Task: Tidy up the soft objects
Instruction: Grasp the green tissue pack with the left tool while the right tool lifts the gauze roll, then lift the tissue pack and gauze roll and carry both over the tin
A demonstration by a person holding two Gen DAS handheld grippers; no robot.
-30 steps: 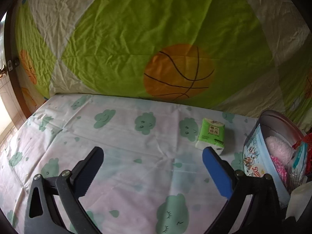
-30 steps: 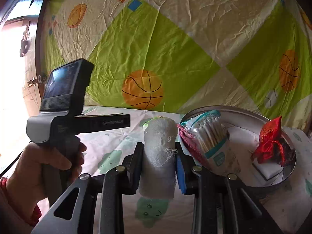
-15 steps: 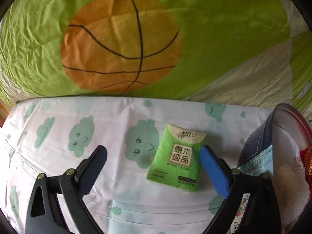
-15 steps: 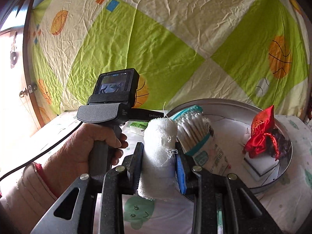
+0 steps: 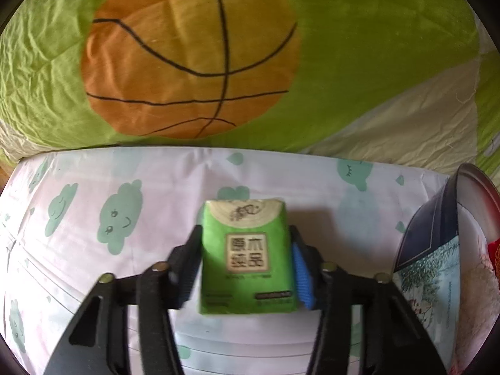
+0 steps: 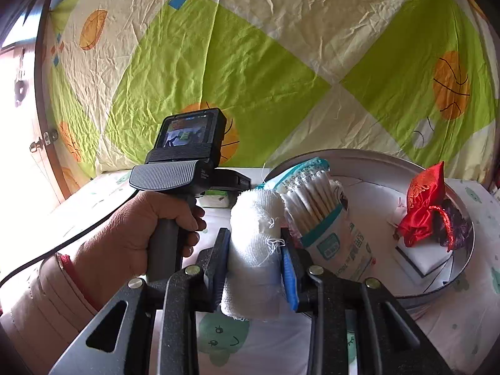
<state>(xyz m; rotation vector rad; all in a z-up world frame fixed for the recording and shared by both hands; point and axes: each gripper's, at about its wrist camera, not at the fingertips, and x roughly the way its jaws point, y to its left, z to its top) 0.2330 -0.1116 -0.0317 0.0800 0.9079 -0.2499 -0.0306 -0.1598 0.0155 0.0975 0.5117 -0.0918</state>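
Observation:
A green tissue pack (image 5: 247, 256) lies on the cloud-print sheet (image 5: 125, 181). My left gripper (image 5: 245, 234) is down over it, jaws closing, and both pads touch the pack's sides. In the right wrist view the person's hand (image 6: 140, 234) holds that left gripper's handle (image 6: 184, 168), and a bit of the tissue pack (image 6: 215, 200) shows beneath it. My right gripper (image 6: 254, 240) is shut on a white gauze roll (image 6: 253, 250), held upright above the sheet, just left of the round metal tin (image 6: 437, 284).
The tin holds a pack of cotton swabs (image 6: 318, 206), a red satin pouch (image 6: 425, 206) and a white block (image 6: 418, 259). Its dark wall (image 5: 437, 218) stands right of the tissue pack. A basketball-print quilt (image 5: 193, 62) rises behind. A black cable (image 6: 62, 243) trails at left.
My left gripper moved forward and down to the tissue pack, and its jaws went from wide apart to touching the pack's sides. The right gripper kept still, holding the gauze roll.

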